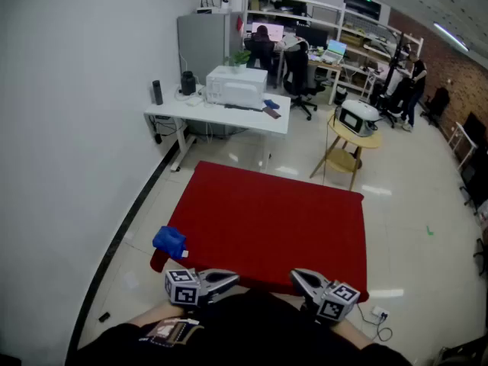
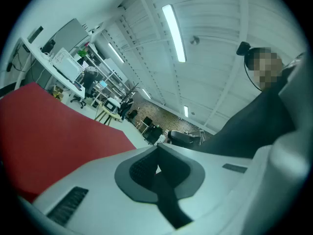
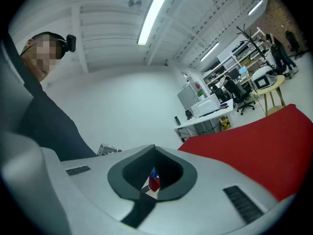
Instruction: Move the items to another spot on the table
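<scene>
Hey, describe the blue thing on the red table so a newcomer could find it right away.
Start at the big red table in the middle of the floor. Go to its near left corner, on the wearer's side. The blue item there is the only thing on it.

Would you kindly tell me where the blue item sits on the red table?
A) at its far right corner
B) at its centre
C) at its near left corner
C: in the head view the blue item lies at the near left corner of the red table, close to the person.
</scene>
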`<state>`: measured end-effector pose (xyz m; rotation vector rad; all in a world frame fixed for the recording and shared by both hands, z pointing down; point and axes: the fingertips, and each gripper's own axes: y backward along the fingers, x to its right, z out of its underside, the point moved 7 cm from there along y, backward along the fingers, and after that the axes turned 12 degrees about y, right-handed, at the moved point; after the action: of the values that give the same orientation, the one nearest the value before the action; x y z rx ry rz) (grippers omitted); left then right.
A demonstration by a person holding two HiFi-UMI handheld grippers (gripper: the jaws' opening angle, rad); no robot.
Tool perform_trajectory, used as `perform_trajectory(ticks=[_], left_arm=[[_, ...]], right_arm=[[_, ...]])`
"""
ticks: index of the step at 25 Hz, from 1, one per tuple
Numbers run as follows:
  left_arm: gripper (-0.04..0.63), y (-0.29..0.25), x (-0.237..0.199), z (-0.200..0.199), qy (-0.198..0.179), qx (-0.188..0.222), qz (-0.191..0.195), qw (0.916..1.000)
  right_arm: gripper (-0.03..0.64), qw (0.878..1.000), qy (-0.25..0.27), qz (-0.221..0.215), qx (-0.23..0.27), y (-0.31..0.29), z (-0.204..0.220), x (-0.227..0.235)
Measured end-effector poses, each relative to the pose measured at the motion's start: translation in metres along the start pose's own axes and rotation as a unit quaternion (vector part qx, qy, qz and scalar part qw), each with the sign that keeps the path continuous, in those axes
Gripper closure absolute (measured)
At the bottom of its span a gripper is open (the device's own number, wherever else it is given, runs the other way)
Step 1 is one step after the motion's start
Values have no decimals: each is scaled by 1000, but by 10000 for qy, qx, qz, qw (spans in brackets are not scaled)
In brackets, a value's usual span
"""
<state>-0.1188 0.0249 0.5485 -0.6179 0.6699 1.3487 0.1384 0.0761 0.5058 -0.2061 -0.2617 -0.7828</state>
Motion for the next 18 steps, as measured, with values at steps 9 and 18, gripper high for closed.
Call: perform_trajectory(ticks=[9,18], left_arm=[[603,78,-25,-24,-12,62,-148,9999],[603,135,-61,-24,126,374,-1000,9942]], right_arm=[[630,9998,110,-24,-142,-77,3,-30],[630,9976,310,-460,-425,-140,9,-47]])
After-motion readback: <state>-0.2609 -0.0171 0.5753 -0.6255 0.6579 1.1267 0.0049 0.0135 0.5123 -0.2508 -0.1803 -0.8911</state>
